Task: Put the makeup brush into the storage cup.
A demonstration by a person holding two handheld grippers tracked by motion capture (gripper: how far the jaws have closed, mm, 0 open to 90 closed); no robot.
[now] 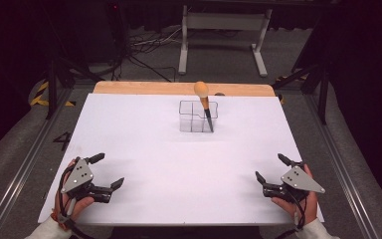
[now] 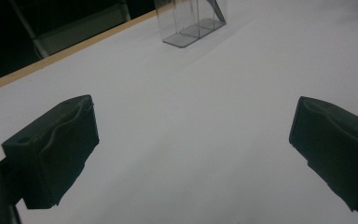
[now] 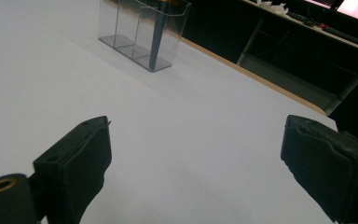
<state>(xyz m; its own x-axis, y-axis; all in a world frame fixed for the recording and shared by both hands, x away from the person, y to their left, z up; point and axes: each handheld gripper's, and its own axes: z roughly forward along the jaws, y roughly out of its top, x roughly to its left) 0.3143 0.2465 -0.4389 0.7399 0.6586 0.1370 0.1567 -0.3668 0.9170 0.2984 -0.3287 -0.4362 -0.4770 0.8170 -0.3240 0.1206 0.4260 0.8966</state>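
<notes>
- Brush (image 1: 205, 104): makeup-type, dark handle, tan rounded head uppermost. Stands tilted in the right-hand compartment of the organiser, handle tip at the bottom front corner, head leaning toward the far table edge and clearing the rim.
- Clear organiser (image 1: 197, 117): transparent plastic, divided into compartments. Sits on the far half of the white table (image 1: 144, 149), near the centre line; the other compartments look empty.
- Left gripper (image 1: 107, 172): near left corner of the table, held in a hand, jaws spread wide with nothing between them. Well apart from the organiser.
- Right gripper (image 1: 271, 168): near right corner, likewise held, jaws wide apart and holding nothing. Well apart from the organiser.
- Wooden strip (image 1: 144, 88): bare edge of the tabletop beyond the white surface, behind the organiser.
- Handling note (judgement): the brush is the likely item to reach for. The right gripper has the shorter path. Best to close on the exposed handle just below the head, draw it out along its own lean rather than straight up, and steady the light organiser with the left gripper so it does not tip or slide.
</notes>
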